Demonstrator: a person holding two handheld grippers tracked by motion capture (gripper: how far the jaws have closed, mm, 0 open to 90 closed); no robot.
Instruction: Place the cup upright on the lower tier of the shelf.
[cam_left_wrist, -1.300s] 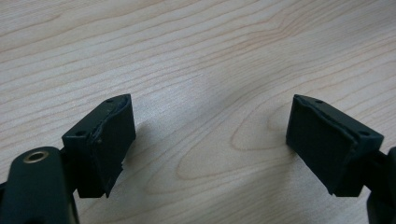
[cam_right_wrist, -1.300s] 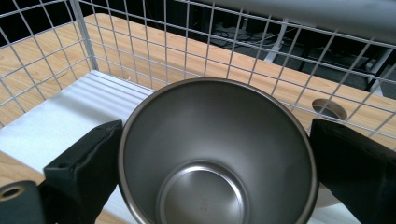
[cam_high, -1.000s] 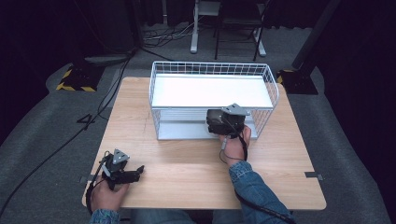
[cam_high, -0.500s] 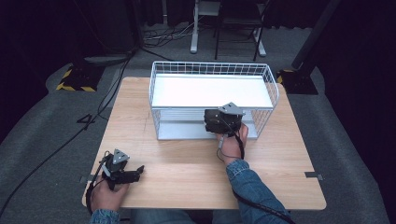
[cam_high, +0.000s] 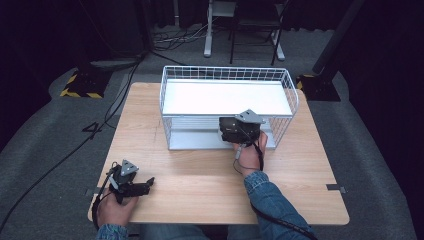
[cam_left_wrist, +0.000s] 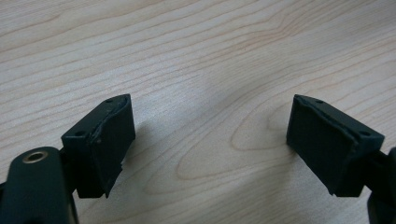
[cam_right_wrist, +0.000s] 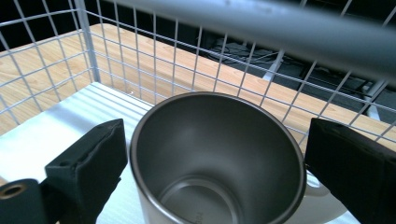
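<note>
A steel cup (cam_right_wrist: 215, 154) stands upright and empty on the white lower shelf (cam_right_wrist: 56, 130) of a wire rack (cam_high: 227, 72). My right gripper (cam_right_wrist: 217, 140) is open, with one jaw on each side of the cup and a gap at both sides. In the high view that right gripper (cam_high: 235, 131) is at the rack's front, level with the lower shelf, and hides the cup. My left gripper (cam_high: 145, 184) lies on the table (cam_high: 200, 175) near the front left corner. The left gripper (cam_left_wrist: 210, 126) is open over bare wood.
The rack's white top shelf (cam_high: 225, 97) spans its width, and a top rail (cam_right_wrist: 280, 23) crosses just above the cup. Wire walls (cam_right_wrist: 154, 56) close in the back and sides. A pale object (cam_right_wrist: 327, 198) shows low at the cup's right.
My right gripper has edged slightly to the left at the rack's front. The left gripper has stayed where it was.
</note>
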